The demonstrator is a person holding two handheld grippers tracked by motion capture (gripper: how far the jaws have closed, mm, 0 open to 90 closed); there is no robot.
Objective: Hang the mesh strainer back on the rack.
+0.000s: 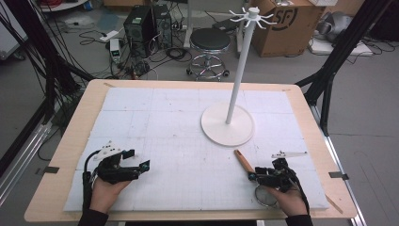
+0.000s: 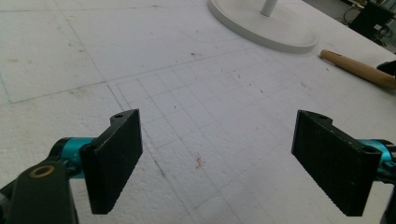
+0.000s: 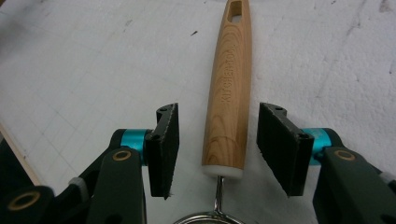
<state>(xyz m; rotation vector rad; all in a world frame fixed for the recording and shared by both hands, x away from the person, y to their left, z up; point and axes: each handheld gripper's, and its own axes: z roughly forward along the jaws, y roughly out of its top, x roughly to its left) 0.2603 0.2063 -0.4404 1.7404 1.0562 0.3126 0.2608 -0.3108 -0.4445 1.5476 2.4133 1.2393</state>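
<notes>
Right tool point(image 3: 217, 144) with jaws spread on either side of the wooden handle point(image 3: 229, 93) of a strainer point(image 1: 265, 194), neither pad touching the wood; the handle lies flat on the white foam mat point(image 1: 164, 122) of the counter point(image 1: 75, 122), pointing away from the tool, its slotted end farthest off, its metal ring just beneath the tool. Left tool point(image 2: 217, 161) with jaws spread wide over bare mat, holding nothing. A white hook stand point(image 1: 228, 123) rises ahead of the right tool, beyond the handle's tip.
</notes>
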